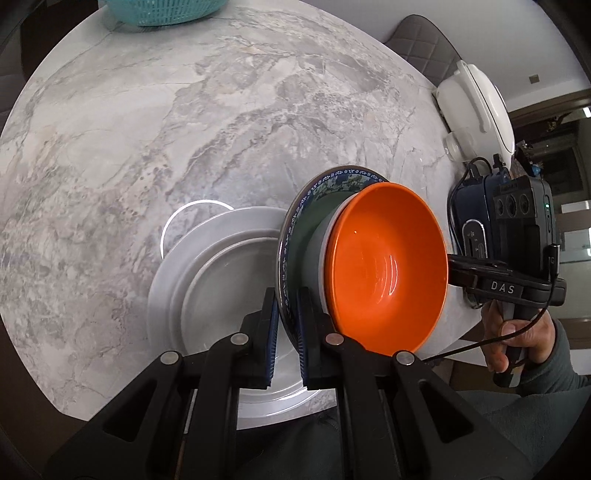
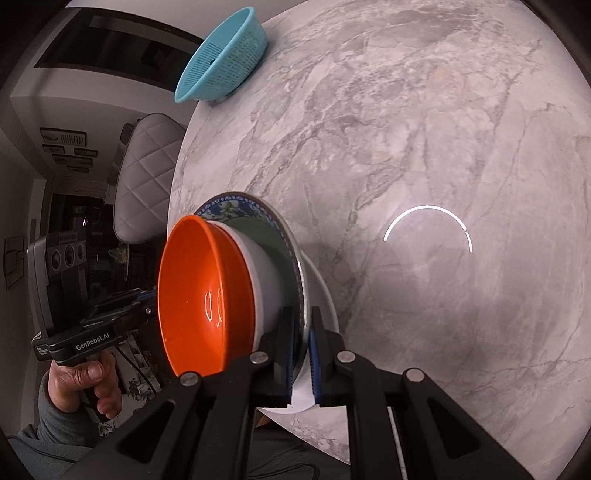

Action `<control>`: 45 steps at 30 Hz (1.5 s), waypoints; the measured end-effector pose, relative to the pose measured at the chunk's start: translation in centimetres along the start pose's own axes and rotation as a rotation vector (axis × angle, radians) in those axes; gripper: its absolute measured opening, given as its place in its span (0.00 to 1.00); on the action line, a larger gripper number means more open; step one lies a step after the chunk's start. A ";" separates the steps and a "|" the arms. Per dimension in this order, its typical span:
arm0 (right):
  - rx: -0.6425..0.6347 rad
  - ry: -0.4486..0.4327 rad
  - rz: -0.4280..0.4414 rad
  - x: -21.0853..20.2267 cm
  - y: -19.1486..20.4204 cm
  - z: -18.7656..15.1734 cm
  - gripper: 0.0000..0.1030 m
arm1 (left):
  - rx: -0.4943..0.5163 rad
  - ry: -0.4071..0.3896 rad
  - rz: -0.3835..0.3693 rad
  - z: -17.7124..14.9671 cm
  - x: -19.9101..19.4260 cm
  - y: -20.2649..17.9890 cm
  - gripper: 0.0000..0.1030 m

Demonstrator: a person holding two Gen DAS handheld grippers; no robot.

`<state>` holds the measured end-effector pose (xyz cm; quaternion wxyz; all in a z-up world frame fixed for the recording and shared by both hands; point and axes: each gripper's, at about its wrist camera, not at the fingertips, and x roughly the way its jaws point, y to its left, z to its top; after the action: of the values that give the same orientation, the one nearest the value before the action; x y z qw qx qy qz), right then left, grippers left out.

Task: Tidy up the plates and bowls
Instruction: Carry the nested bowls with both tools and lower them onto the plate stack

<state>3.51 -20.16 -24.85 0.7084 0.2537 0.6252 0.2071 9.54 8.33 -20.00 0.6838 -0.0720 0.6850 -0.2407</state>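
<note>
From my left wrist camera, my left gripper (image 1: pixel 286 339) pinches the near rim of the blue-patterned plate (image 1: pixel 291 240), one pad on each face of it. The plate is tilted up almost on edge, and the orange bowl (image 1: pixel 388 266) sits against its inner face, its mouth turned toward the right. Under and to the left of them a white plate (image 1: pixel 207 273) lies flat on the marble table (image 1: pixel 147 129), near the table's front edge. My right gripper (image 1: pixel 491 280) shows at the right of the bowl, held in my right hand (image 1: pixel 517 339); from this side I cannot tell what its fingers are doing. A teal basket (image 1: pixel 162 11) stands at the far edge of the table, and a white lidded pot (image 1: pixel 476 107) at its right edge.

From my right wrist camera, my right gripper (image 2: pixel 301 354) clamps the same blue-patterned plate (image 2: pixel 266 225) at its rim, with the orange bowl (image 2: pixel 199 291) to the left of the fingers and the white plate (image 2: pixel 325 295) just behind. My left gripper (image 2: pixel 92 336) and left hand (image 2: pixel 85 384) sit beyond the bowl. The teal basket (image 2: pixel 225 59) rests at the table's (image 2: pixel 424 129) far edge, beside a quilted chair (image 2: pixel 144 173).
</note>
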 end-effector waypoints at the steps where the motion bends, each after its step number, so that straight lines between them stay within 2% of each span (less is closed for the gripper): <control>1: -0.008 0.007 0.001 0.4 0.4 0.1 0.11 | -0.008 -0.002 0.003 -0.4 -0.2 0.5 0.06; 8: -0.049 0.059 -0.001 3.3 3.0 -0.2 0.11 | -0.057 -0.007 0.025 -2.8 -0.7 3.3 0.06; 19: -0.059 0.115 -0.007 6.5 3.8 -1.6 0.11 | -0.091 0.016 0.030 -4.5 0.4 5.7 0.06; 33: -0.047 0.133 -0.030 8.1 3.2 -2.0 0.11 | -0.116 0.045 0.031 -5.0 2.8 6.9 0.06; 42: -0.070 0.110 -0.044 8.0 3.3 -2.2 0.11 | -0.106 0.017 0.026 -4.9 2.9 7.0 0.07; 45: -0.097 0.091 -0.068 7.9 3.8 -2.5 0.11 | -0.124 0.002 0.012 -5.2 2.8 7.5 0.10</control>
<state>2.17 -12.09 -28.93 0.6973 0.1882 0.6543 0.2243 6.06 14.87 -26.03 0.6789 -0.1101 0.6997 -0.1936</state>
